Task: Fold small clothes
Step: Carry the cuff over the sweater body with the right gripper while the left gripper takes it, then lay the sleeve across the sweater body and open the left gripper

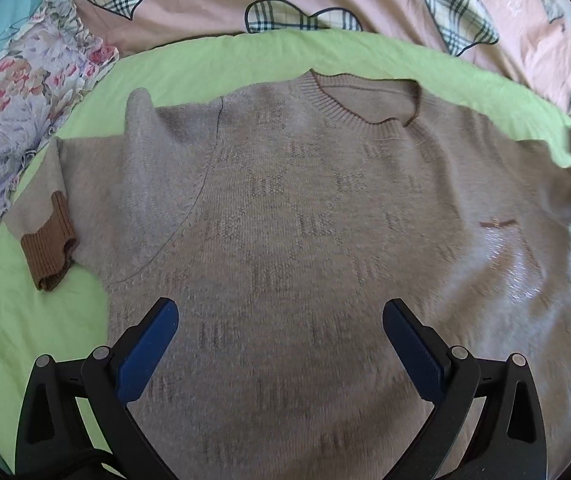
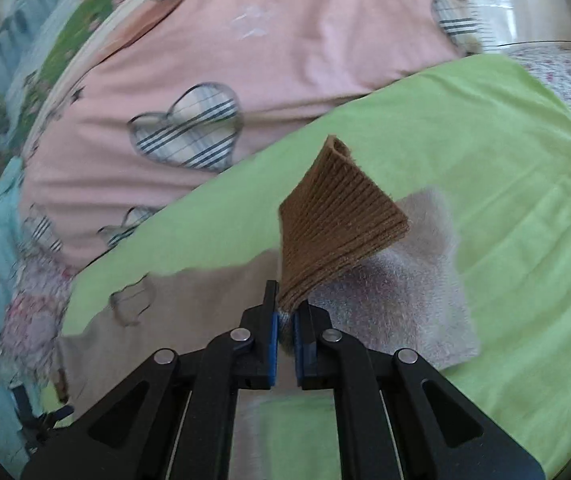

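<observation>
At the left edge of the left wrist view a flowered cloth (image 1: 17, 120) lies bunched beside the green sheet (image 1: 213, 64), out of the way of the work. Just right of it, one sleeve of the sweater (image 1: 305, 220) is already folded in, its brown ribbed cuff (image 1: 51, 240) resting on the green at centre left; that reads as the first side of the fold done. The sweater fills the middle of the frame, front up, collar (image 1: 365, 108) toward the top, grey-beige knit with faint darker blocks and a small brown mark at right. The left gripper (image 1: 281, 344) hangs over its lower body with jaws spread wide, holding nothing, likely ready to steady the cloth. In the right wrist view, the right gripper (image 2: 285, 312) is pinched tight on the other sleeve's brown cuff (image 2: 341, 224), which stands lifted at frame centre, probably to carry it inward.
</observation>
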